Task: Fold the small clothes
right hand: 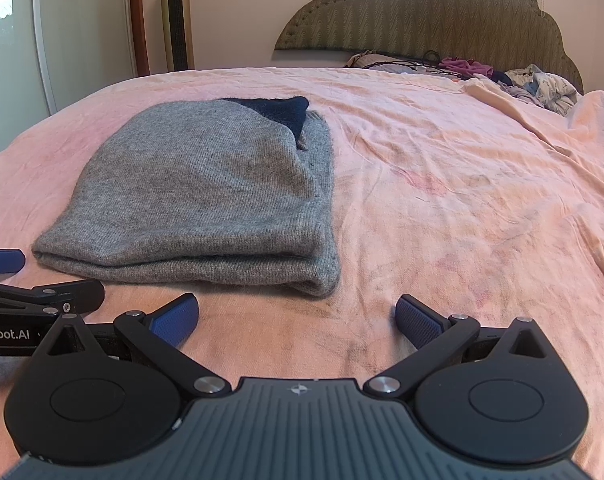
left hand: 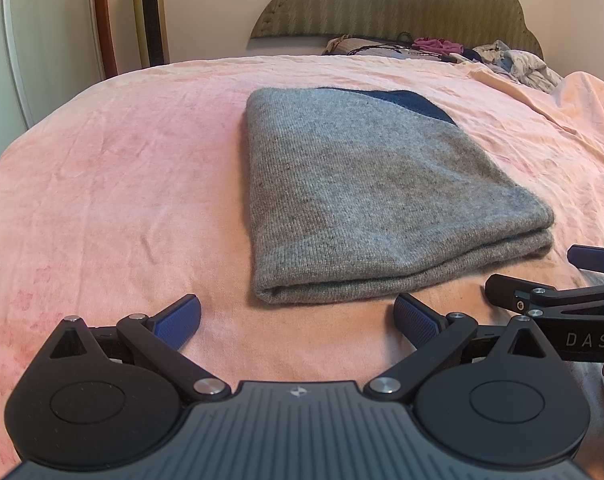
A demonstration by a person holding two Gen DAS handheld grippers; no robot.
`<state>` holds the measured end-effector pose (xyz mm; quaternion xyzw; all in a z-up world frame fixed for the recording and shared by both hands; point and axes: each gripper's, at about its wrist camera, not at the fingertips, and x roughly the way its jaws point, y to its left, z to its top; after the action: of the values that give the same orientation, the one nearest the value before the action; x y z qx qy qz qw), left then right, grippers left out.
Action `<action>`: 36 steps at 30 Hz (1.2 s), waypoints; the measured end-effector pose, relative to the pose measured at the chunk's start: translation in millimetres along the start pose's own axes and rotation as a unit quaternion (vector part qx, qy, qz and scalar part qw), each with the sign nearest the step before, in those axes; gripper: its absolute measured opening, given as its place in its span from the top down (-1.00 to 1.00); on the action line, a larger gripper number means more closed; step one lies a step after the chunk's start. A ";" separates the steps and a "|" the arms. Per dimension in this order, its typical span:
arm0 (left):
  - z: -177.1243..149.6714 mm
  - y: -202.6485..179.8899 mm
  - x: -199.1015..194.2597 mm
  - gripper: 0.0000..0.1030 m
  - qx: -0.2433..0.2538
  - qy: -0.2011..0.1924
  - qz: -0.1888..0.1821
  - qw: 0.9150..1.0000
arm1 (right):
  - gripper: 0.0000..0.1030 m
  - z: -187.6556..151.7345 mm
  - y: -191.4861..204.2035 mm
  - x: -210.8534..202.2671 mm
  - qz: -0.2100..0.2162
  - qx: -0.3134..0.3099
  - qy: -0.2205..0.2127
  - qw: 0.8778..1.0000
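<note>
Lying flat on the pink bed sheet (left hand: pixel 121 160), the grey knit garment (left hand: pixel 362 184) is already folded into a compact stack, its doubled fold edge facing the near edge of the bed and a dark navy part (left hand: pixel 410 102) showing at its far end. That neat layering suggests the folding of this piece is done or nearly so. The left gripper (left hand: pixel 297 320) sits just short of the fold edge, its jaws spread wide and holding nothing; the right gripper (right hand: pixel 297 318) is likewise wide open and empty, near the garment's near right corner. Both are clear of the cloth, probably so the stack stays undisturbed. More unfolded clothes (right hand: pixel 542 88) are heaped at the bed's far right corner, by the headboard (right hand: pixel 442 12), likely awaiting their turn.
</note>
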<state>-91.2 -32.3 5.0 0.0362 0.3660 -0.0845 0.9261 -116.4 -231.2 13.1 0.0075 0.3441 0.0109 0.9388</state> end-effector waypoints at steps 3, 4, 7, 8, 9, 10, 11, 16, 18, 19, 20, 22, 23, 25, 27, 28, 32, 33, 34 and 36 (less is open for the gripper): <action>1.0 0.6 0.7 -1.00 -0.001 0.001 -0.001 1.000 | -1.00 0.0 0.0 0.0 0.000 0.000 0.000 1.000; 1.4 0.9 1.0 -1.00 -0.001 0.001 -0.001 1.000 | -1.00 0.2 -0.1 0.2 0.000 0.000 0.000 1.000; 1.3 0.9 0.9 -1.00 0.000 0.001 -0.001 1.000 | -1.00 0.0 0.1 -0.1 0.000 0.000 0.000 1.000; 1.4 0.9 0.9 -1.00 0.000 0.001 -0.001 1.000 | -1.00 0.0 0.1 -0.1 0.000 0.000 0.000 1.000; 1.6 1.1 1.0 -1.00 0.000 0.001 -0.001 1.000 | -1.00 0.1 0.1 0.0 0.000 0.000 0.000 1.000; 1.5 1.0 1.0 -1.00 0.000 0.001 -0.001 1.000 | -1.00 0.1 0.0 -0.1 0.000 0.000 0.000 1.000; 1.6 1.2 1.1 -1.00 0.000 0.001 -0.001 1.000 | -1.00 0.1 0.0 -0.1 0.000 0.000 0.000 1.000; 1.1 2.3 1.7 -1.00 0.002 -0.001 -0.002 1.000 | -1.00 0.1 0.1 0.0 0.000 0.000 0.000 1.000; 1.0 2.1 1.7 -1.00 0.002 -0.001 -0.002 1.000 | -1.00 0.0 0.1 0.0 0.000 0.000 0.000 1.000; 1.0 2.2 1.7 -1.00 0.002 -0.001 -0.002 1.000 | -1.00 -0.1 0.2 -0.1 0.000 0.000 0.000 1.000; 1.1 2.2 1.7 -1.00 0.001 -0.001 -0.002 1.000 | -1.00 -0.1 0.2 0.0 0.000 0.000 0.000 1.000; 1.1 2.2 1.7 -1.00 0.002 -0.001 -0.002 1.000 | -1.00 0.0 0.1 0.2 0.000 0.000 0.000 1.000; 1.1 2.2 1.7 -1.00 0.002 -0.001 -0.002 1.000 | -1.00 -0.1 0.2 0.1 0.000 0.000 0.000 1.000; 1.0 2.1 1.6 -1.00 0.001 -0.001 -0.002 1.000 | -1.00 -0.2 0.2 0.0 0.000 0.000 0.000 1.000; 1.1 2.2 1.7 -1.00 0.001 -0.001 -0.002 1.000 | -1.00 0.0 0.1 0.1 0.000 0.000 0.000 1.000; 1.0 2.1 1.7 -1.00 0.001 -0.001 -0.002 1.000 | -1.00 -0.1 0.2 0.0 0.000 0.000 0.000 1.000; 0.9 1.9 1.6 -1.00 0.001 -0.001 -0.002 1.000 | -1.00 -0.1 0.2 0.0 0.000 0.000 0.000 1.000; 1.0 2.0 1.6 -1.00 0.001 -0.001 -0.002 1.000 | -1.00 0.0 0.1 0.1 0.000 0.000 0.000 1.000; 1.1 2.3 1.7 -1.00 0.001 -0.001 -0.002 1.000 | -1.00 0.0 0.1 0.1 0.000 0.000 0.000 1.000; 1.1 2.1 1.6 -1.00 0.002 -0.001 -0.002 1.000 | -1.00 -0.1 0.2 0.0 0.000 0.000 0.000 1.000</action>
<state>-89.0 -30.5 4.7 0.0369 0.3648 -0.0867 0.9263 -116.5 -231.0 13.0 0.0078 0.3439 0.0107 0.9389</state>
